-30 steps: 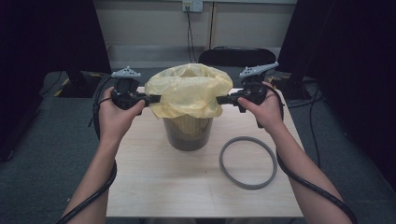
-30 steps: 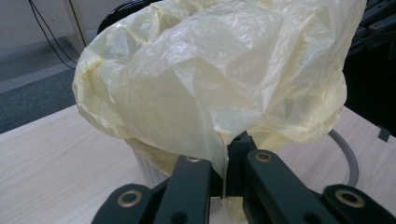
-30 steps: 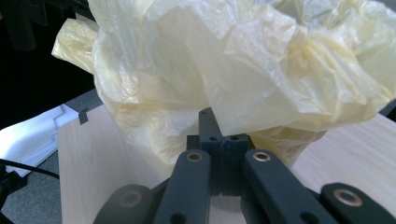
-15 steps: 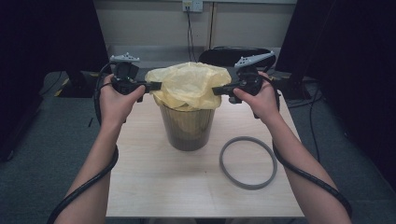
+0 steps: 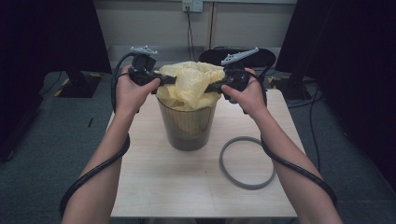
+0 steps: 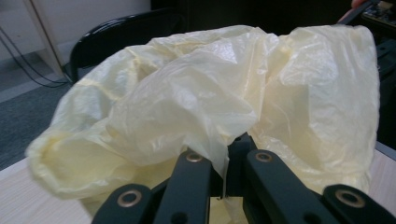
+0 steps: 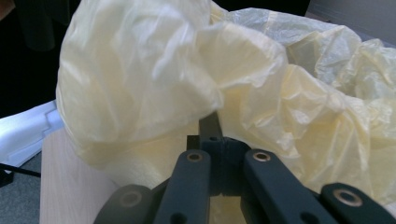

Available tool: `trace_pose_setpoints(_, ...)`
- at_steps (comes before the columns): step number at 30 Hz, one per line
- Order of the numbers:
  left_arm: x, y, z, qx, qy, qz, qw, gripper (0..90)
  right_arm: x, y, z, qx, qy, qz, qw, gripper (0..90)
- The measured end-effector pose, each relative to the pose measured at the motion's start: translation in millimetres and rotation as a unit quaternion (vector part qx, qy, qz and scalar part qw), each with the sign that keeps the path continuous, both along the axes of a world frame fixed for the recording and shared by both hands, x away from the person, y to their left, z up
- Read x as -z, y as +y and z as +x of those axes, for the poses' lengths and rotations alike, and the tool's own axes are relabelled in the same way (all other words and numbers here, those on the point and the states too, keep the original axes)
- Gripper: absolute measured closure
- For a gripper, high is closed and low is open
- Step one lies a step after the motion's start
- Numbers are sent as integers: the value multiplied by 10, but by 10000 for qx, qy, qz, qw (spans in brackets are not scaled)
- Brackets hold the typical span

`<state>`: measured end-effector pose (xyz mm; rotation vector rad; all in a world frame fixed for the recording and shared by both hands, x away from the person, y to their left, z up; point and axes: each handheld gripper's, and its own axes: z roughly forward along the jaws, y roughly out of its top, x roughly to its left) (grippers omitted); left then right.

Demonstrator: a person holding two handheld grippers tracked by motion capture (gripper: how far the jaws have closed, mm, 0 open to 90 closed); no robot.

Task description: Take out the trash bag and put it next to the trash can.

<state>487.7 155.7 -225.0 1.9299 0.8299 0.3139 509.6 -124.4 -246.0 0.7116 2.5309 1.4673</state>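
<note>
Both forearms reached forward; the left gripper [image 5: 169, 80] and right gripper [image 5: 211, 87] each clamped the yellow bag [image 5: 190, 84] above the bin [image 5: 187, 130].

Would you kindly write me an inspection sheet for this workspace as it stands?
Surface: pale wooden table, bare at the front.
Job's things: crumpled yellow plastic bag bunched over the mouth of a dark translucent waste bin; grey ring lying flat right of the bin, apart from it.
Clutter: nothing seen.
Grippers: left tongs and right tongs each shut on the bag's edge at opposite sides.
Cables: black cable trailing along each forearm.
Surroundings: grey carpet, black chair behind the table, wall socket.
</note>
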Motion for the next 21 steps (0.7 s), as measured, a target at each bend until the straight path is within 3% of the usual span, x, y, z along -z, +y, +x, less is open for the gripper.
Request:
trace_pose_setpoints(5, 55, -132, 90, 139, 111, 36, 9998, 898, 12, 69, 30, -50, 20, -2, 10000, 900)
trace_pose_setpoints(11, 101, -267, 160, 332, 158, 223, 9991, 895, 10, 175, 71, -118, 72, -3, 9999, 900)
trace_pose_setpoints(14, 137, -296, 197, 432, 180, 202, 9987, 871, 28, 225, 117, -105, 153, -8, 9998, 900)
trace_pose_setpoints(16, 175, -310, 216, 449, 69, 169, 9988, 792, 38, 250, 149, -109, 186, 22, 9998, 900)
trace_pose_setpoints(18, 201, -298, 230, 387, -179, 284, 9987, 644, 49, 263, 181, -92, 214, -44, 9997, 900)
trace_pose_setpoints(21, 229, -232, 261, 597, -200, 70, 9980, 439, 75, 243, 222, -62, 366, 181, 9991, 900)
